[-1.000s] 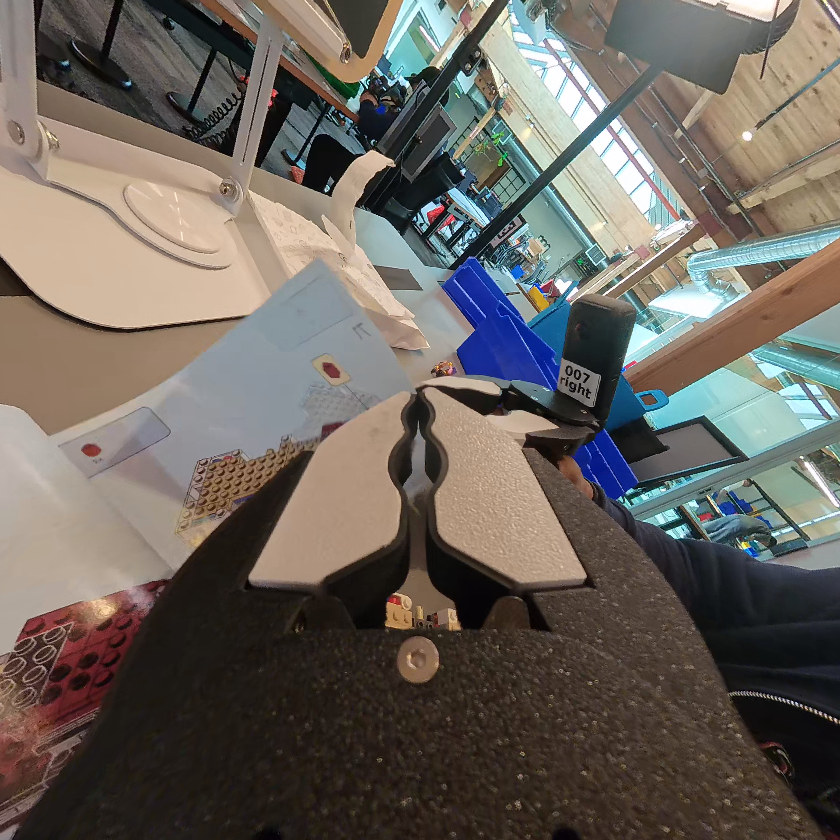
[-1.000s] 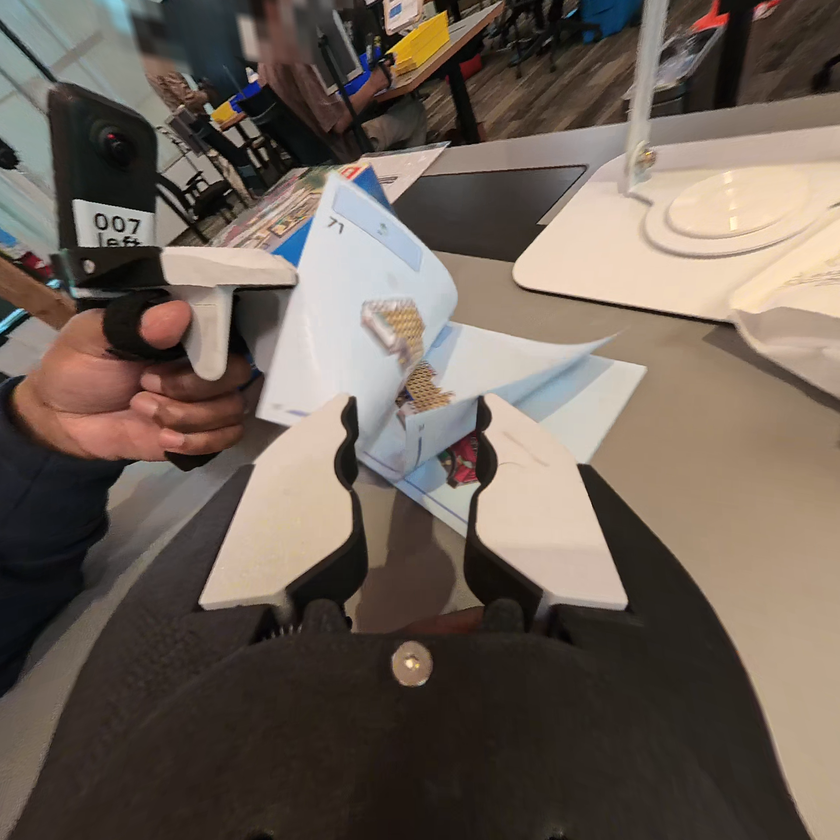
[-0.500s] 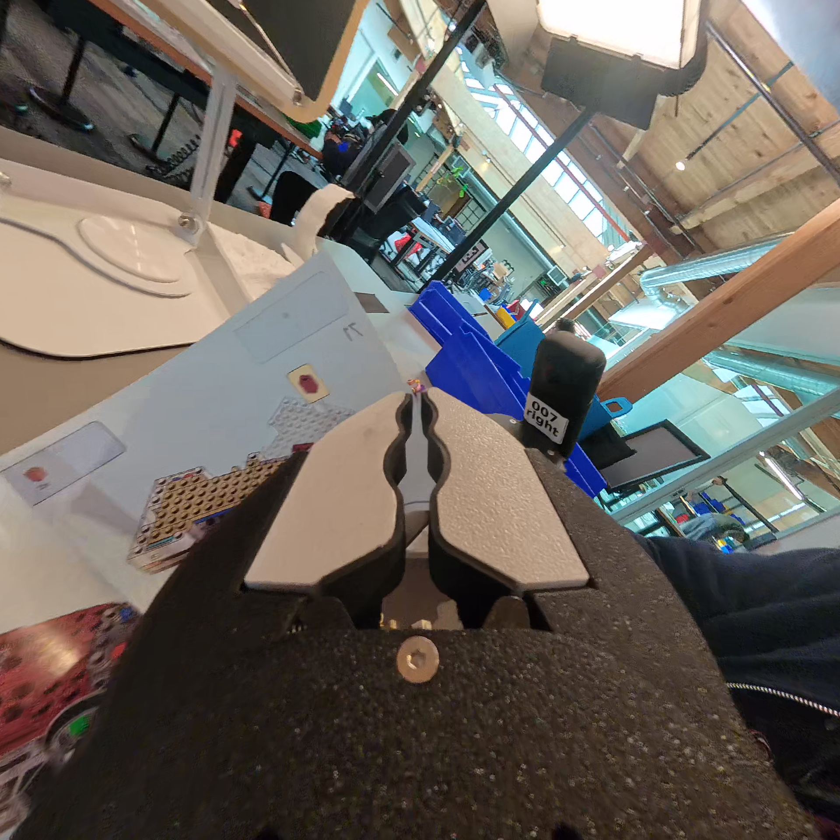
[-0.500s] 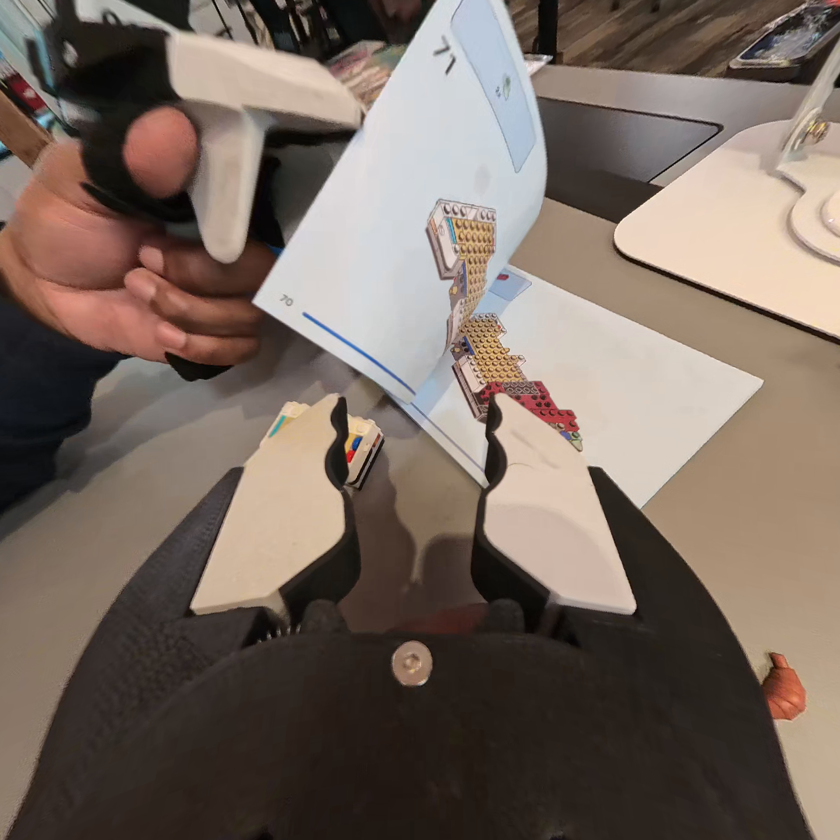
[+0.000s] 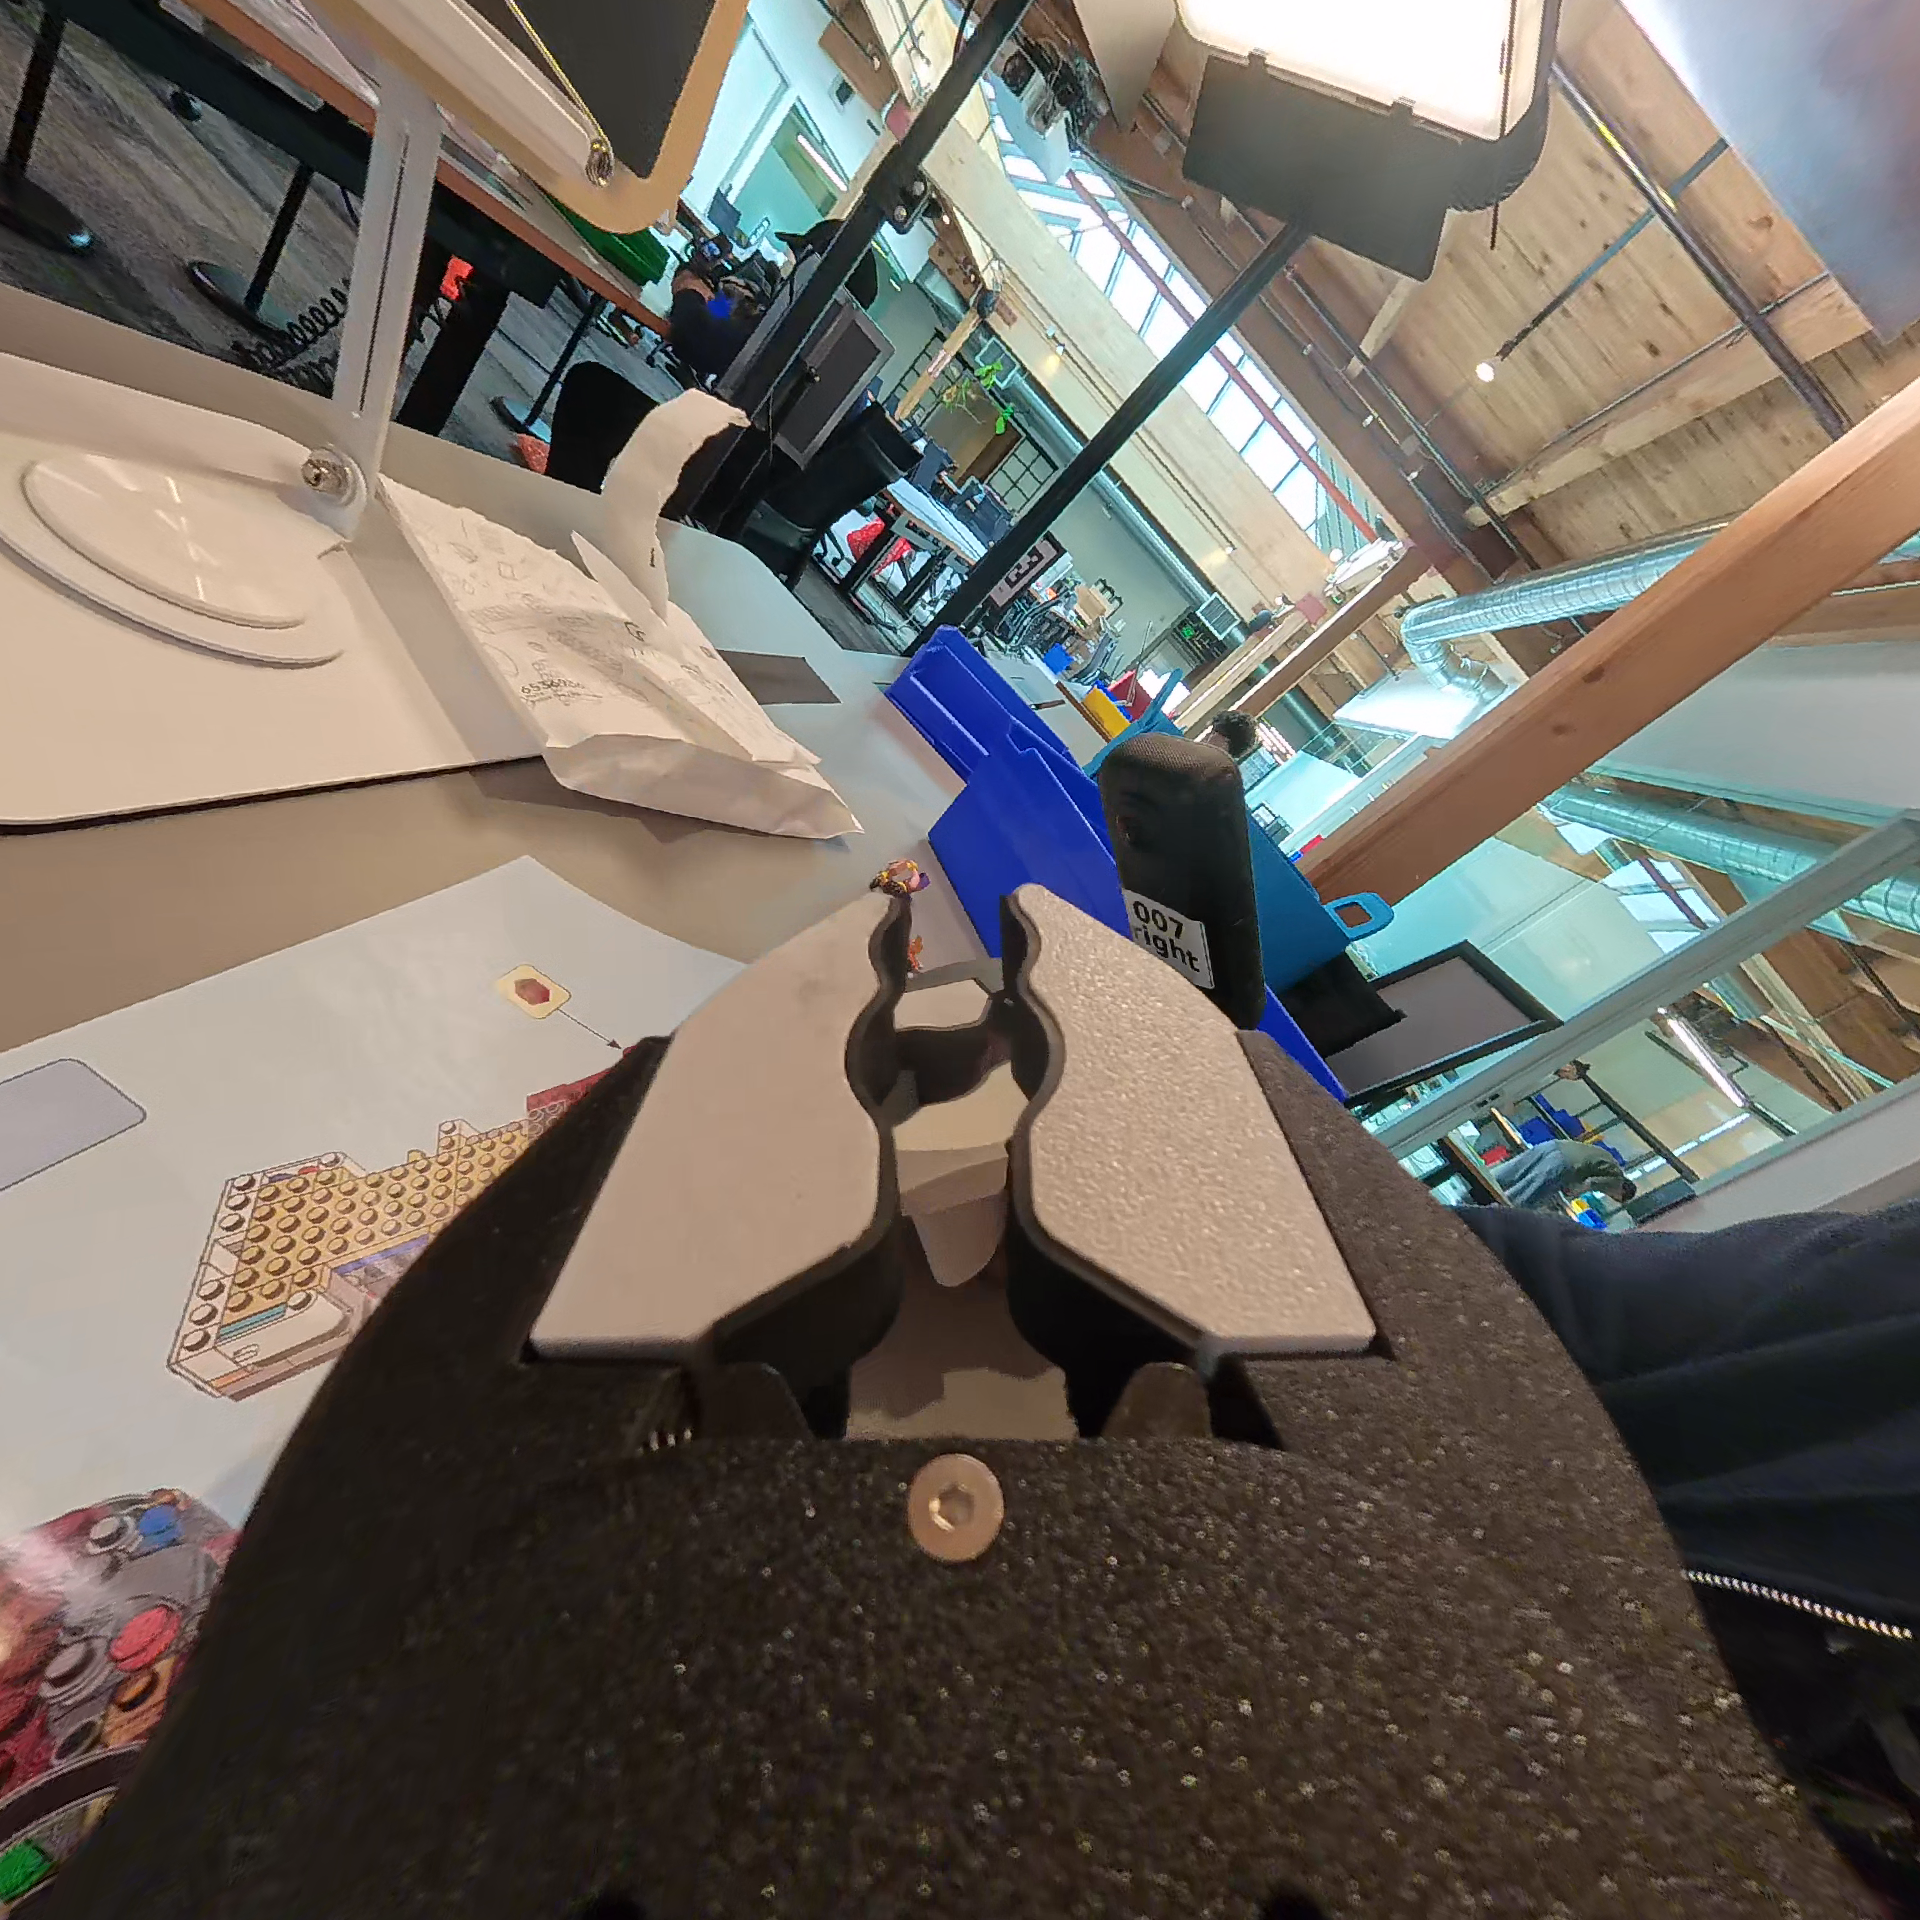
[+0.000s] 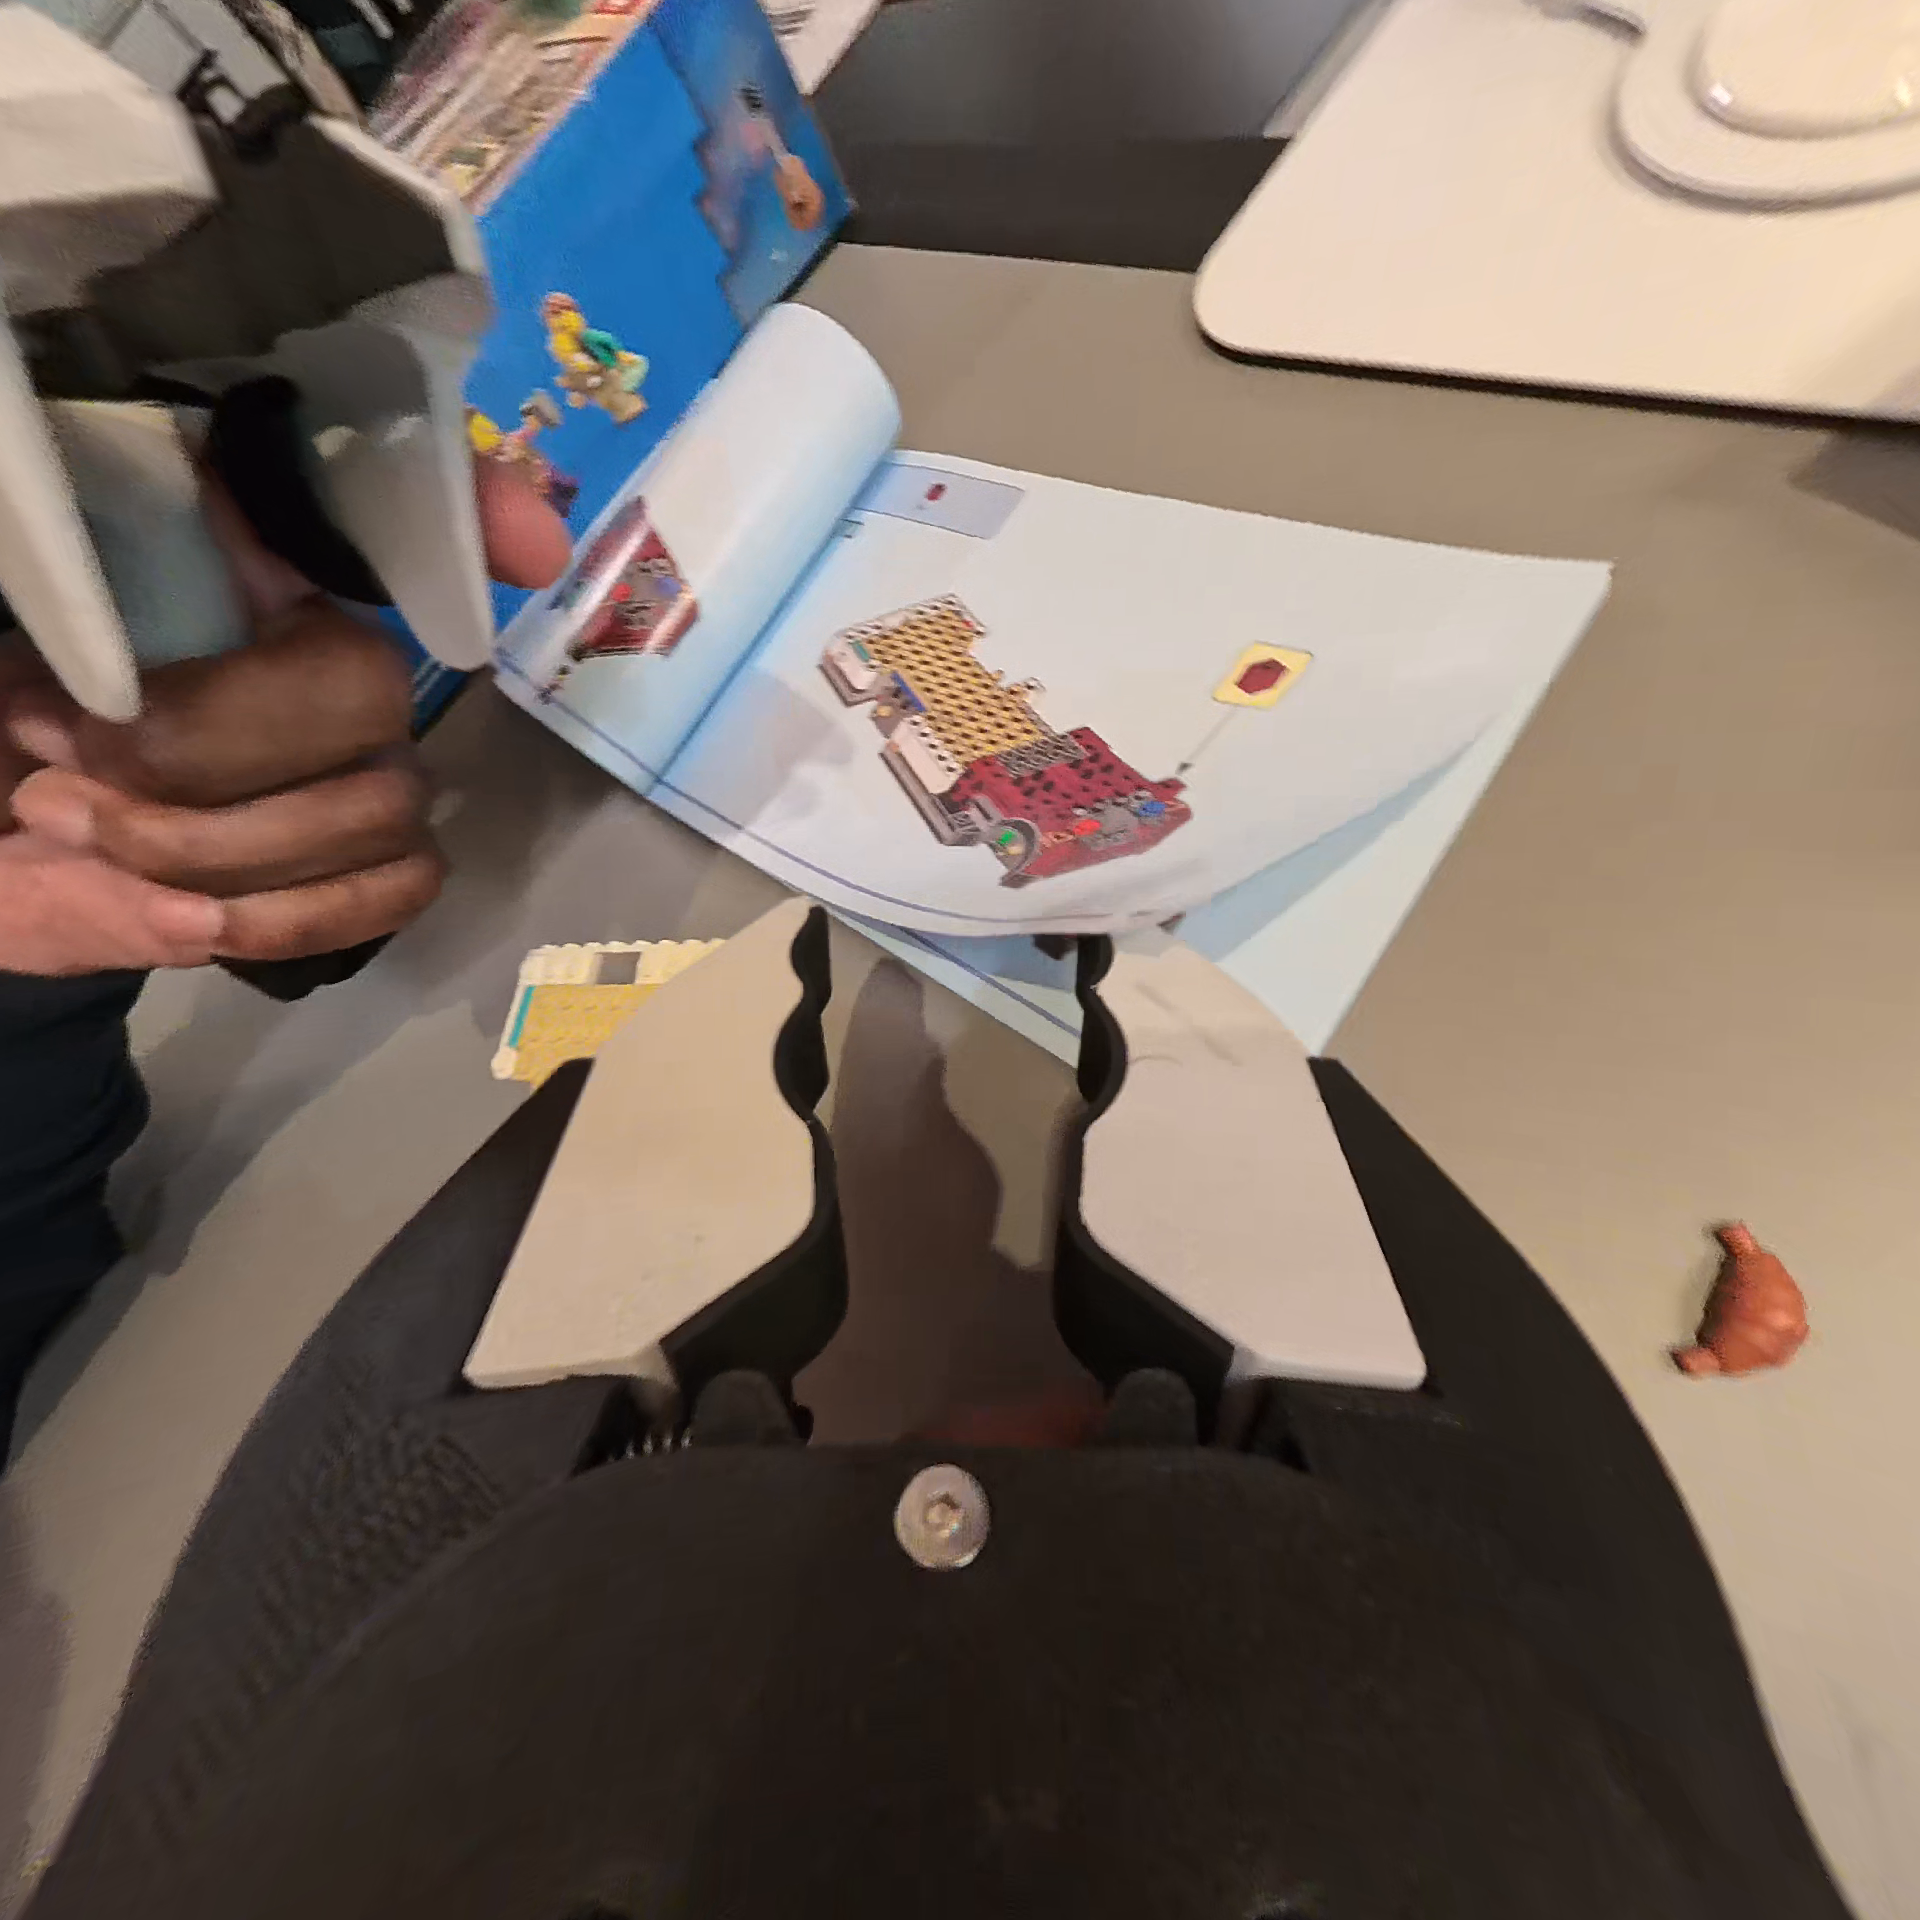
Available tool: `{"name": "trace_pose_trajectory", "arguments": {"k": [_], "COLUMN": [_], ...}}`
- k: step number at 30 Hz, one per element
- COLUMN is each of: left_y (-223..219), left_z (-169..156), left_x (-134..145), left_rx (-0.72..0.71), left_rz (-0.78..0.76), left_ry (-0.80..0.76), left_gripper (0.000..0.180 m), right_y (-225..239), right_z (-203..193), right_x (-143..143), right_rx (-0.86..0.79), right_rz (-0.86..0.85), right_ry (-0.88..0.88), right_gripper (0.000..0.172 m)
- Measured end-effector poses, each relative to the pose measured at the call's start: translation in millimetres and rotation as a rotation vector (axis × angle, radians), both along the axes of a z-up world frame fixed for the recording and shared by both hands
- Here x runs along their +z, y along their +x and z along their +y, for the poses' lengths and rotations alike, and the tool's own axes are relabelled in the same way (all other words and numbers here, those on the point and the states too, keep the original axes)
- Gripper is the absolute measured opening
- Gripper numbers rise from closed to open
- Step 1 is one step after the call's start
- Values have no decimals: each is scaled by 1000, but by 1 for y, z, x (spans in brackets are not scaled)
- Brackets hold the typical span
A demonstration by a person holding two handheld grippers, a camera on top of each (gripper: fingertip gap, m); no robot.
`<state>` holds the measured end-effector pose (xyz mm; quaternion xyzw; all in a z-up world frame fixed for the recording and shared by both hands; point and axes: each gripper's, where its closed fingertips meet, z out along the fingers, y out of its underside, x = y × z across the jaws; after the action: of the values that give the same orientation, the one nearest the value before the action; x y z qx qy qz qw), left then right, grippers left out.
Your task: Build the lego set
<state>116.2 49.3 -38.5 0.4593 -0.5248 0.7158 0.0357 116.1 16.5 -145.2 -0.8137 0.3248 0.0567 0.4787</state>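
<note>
**A:** Right gripper (image 6: pixel 945 956) first: jaws parted fairly wide, only bare surface (image 6: pixel 1662 935) between them. The near edge of the booklet (image 6: pixel 1299 644) lies right at the tips, draped over the right-hand one.

**B:** And the page is down! Half a second ago it stood upright beside the left gripper (image 5: pixel 951 914); now it curls flat across the open booklet.

**A:** Because the left jaws, shut a moment ago, have cracked to a narrow gap with nothing in it.

**B:** Just left of the right jaws sits a cream and yellow brick plate (image 6: pixel 582 1008), and a small brown piece (image 6: pixel 1745 1320) lies well off to the right.

**A:** Farther back is the blue box (image 6: pixel 644 208), and the white lamp base (image 6: pixel 1455 260) is toward the far right corner.
</note>
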Motion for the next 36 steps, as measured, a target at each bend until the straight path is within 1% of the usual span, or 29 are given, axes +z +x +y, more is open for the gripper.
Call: {"name": "trace_pose_trajectory", "arguments": {"k": [4, 8, 14, 29, 36], "left_y": [2, 3, 3, 2, 1], "left_z": [3, 3, 6, 11, 13], "left_x": [-1, -2, 0, 10, 13], "left_rx": [10, 8, 19, 38, 39], "left_rz": [-6, -5, -11, -43, -50], "left_ry": [9, 11, 17, 42, 49], "left_gripper": [17, 17, 16, 15, 15], "right_y": [7, 9, 9, 11, 10], "right_z": [-6, -7, -7, -9, -8], "right_x": [-1, -1, 0, 3, 3], "right_rx": [-75, -87, -82, -100, -98], "right_rz": [15, 29, 26, 31, 36], "right_ry": [-1, 17, 31, 57, 67], "right_gripper": [29, 21, 19, 3, 3]}}
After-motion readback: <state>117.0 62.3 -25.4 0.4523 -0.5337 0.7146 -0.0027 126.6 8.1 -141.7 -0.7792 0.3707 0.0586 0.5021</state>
